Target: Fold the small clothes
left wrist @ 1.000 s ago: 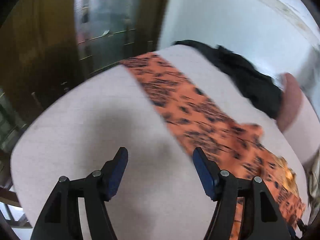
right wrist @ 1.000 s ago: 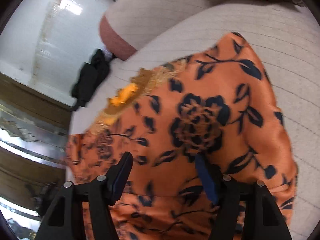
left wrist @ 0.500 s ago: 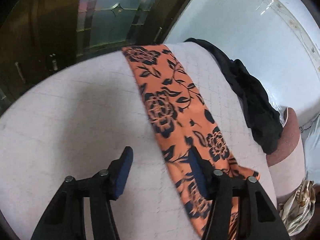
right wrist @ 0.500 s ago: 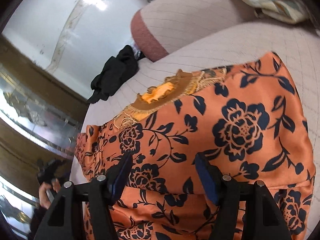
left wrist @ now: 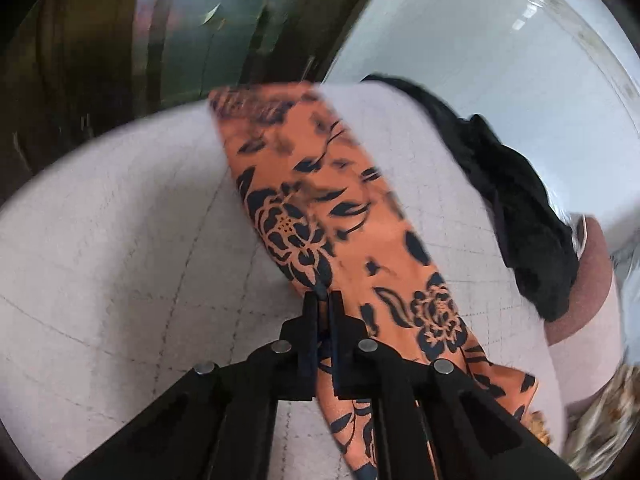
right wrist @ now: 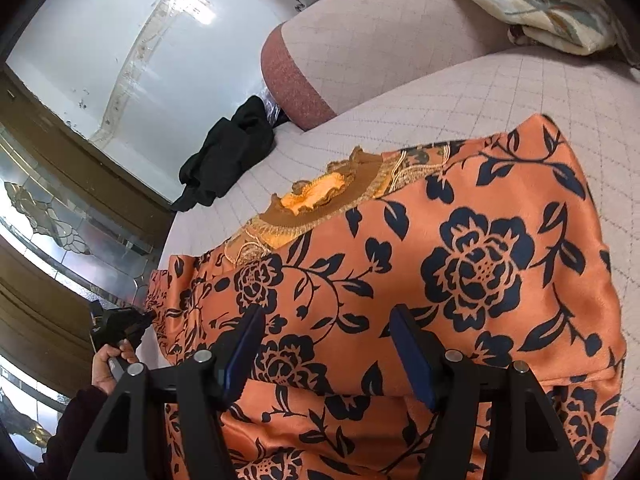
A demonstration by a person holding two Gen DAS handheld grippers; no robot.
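Note:
An orange garment with a dark flower print (right wrist: 480,264) lies spread on the pale quilted seat (right wrist: 520,88), its gold frilled neckline (right wrist: 316,196) turned away from me. In the left wrist view its long sleeve-like strip (left wrist: 360,240) runs away across the seat (left wrist: 120,260). My left gripper (left wrist: 322,300) is shut on the near edge of that strip, with fabric pinched between the pads. The right wrist view shows the same gripper (right wrist: 140,320) in a hand at the garment's left end. My right gripper (right wrist: 324,320) hovers open over the garment's body, with nothing between its fingers.
A crumpled black cloth (left wrist: 520,216) (right wrist: 228,160) lies at the far edge of the seat by the padded armrest (right wrist: 296,76). A patterned cream fabric (right wrist: 532,4) sits on the backrest side. A white wall and glass-panelled doors stand beyond the seat.
My left gripper moved onto the strip's edge and its jaws went from wide open to shut on the fabric. The right gripper rose a little and stayed open.

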